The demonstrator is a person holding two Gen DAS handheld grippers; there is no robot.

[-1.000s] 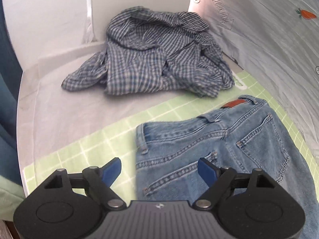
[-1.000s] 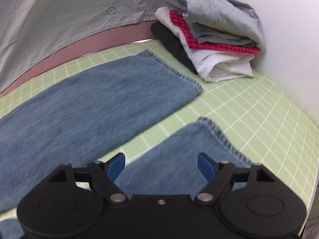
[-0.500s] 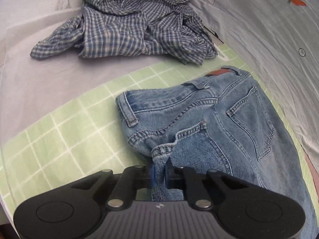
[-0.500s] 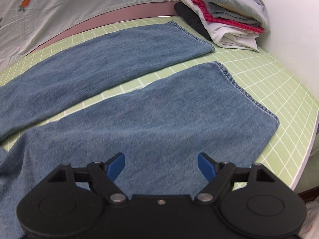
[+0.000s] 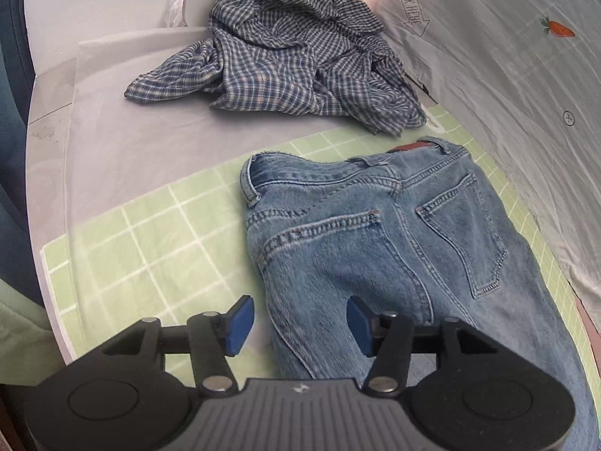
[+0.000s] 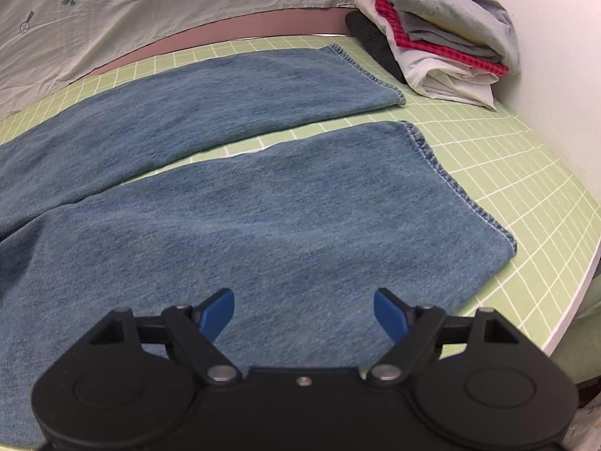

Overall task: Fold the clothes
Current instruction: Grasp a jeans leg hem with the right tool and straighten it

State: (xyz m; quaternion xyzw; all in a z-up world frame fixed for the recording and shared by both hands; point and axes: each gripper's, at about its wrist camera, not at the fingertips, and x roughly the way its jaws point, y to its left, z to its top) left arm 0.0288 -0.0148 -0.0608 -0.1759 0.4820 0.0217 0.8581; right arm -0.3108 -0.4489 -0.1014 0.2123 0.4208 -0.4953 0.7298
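Pale green gridded cutting mat (image 6: 499,173): covers the table top, bearing all garments.

Blue denim jeans (image 5: 375,233): spread flat on the mat, back pockets up, both legs lying straight and slightly apart.

Crumpled blue-and-white checked shirt (image 5: 285,64): on the bare grey surface beyond the jeans' waistband, its edge near the mat.

Stack of folded clothes, grey, red and white (image 6: 435,34): at the mat's far corner, just beyond the leg hems.

Left gripper (image 5: 298,323): over the seat of the jeans, jaws opening, pads gripping nothing.

Right gripper (image 6: 304,314): over the near leg, jaws wide apart, empty.
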